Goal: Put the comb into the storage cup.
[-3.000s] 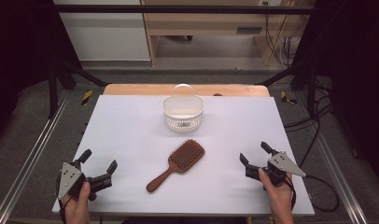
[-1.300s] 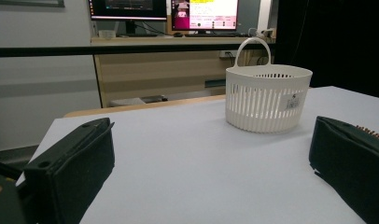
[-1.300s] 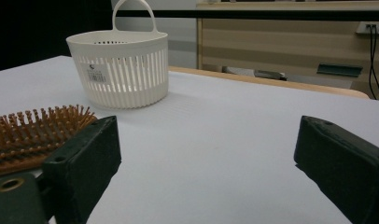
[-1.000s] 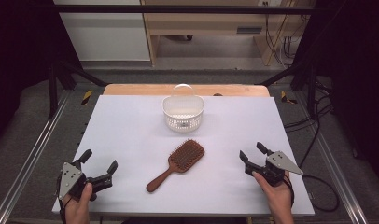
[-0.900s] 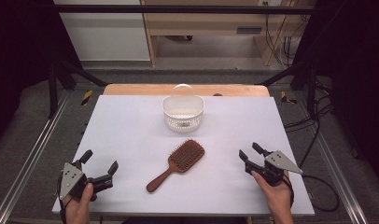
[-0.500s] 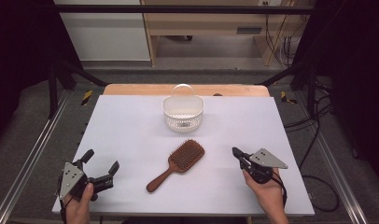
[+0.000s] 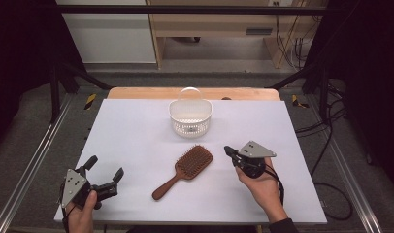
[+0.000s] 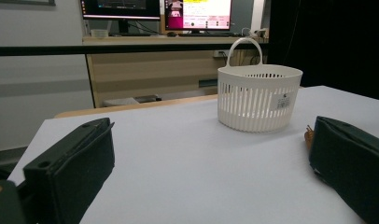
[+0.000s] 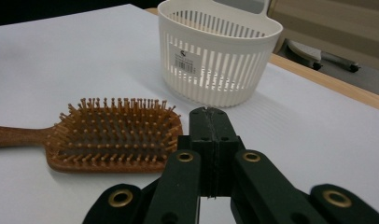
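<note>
Now the right tongs have been closed on nothing and brought beside the hairbrush; the left tongs are held wide; a grasp seems not yet begun.

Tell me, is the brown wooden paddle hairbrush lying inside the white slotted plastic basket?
No, the brown wooden paddle hairbrush lies bristles up on the white table, in front of the white slotted plastic basket and apart from it.

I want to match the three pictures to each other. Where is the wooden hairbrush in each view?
High view: wooden hairbrush at table centre, handle toward lower left.
Left gripper view: a brown sliver at the right jaw's edge.
Right gripper view: left of centre, bristles up.
Shared landmark: white basket.
</note>
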Available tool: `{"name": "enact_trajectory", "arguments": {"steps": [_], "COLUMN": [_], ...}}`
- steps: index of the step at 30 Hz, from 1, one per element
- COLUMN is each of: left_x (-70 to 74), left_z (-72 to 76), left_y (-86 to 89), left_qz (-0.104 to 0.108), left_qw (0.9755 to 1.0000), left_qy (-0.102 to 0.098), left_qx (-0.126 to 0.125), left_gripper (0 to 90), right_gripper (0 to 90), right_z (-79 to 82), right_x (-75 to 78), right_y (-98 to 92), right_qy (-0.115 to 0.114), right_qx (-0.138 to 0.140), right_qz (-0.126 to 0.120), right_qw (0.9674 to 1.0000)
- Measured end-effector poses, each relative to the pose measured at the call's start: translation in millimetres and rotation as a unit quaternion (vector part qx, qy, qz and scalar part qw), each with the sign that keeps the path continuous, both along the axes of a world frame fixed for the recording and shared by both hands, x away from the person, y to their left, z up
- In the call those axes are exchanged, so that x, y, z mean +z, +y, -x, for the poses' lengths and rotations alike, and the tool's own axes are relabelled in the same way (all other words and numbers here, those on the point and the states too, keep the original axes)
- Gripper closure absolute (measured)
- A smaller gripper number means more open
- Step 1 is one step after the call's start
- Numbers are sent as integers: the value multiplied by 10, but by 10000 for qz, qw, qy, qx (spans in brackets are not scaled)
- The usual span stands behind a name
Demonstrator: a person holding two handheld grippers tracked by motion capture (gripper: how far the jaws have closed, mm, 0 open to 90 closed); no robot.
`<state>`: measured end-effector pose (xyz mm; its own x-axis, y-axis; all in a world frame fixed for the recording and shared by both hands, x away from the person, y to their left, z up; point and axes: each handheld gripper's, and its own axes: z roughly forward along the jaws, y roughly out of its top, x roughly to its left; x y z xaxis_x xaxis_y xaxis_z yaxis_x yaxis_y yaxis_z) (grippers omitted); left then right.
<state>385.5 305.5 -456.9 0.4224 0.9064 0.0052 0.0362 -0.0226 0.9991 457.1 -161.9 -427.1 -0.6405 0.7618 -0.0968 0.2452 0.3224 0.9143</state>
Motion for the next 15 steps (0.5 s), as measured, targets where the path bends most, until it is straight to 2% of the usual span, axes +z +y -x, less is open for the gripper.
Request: {"name": "enact_trajectory", "arguments": {"steps": [3, 15], "left_x": [-2, 2], "left_z": [2, 3], "left_y": [-2, 2], "left_qz": [5, -3], "left_qw": [10000, 10000], "left_qy": [11, -1], "left_qx": [-8, -2], "left_gripper": [2, 2], "right_gripper": [900, 900], "right_z": [-64, -182], "right_x": [24, 11], "right_y": [96, 232], "right_qy": [100, 274], "right_qx": [63, 174], "right_qz": [8, 19], "right_qw": [9999, 9995]}}
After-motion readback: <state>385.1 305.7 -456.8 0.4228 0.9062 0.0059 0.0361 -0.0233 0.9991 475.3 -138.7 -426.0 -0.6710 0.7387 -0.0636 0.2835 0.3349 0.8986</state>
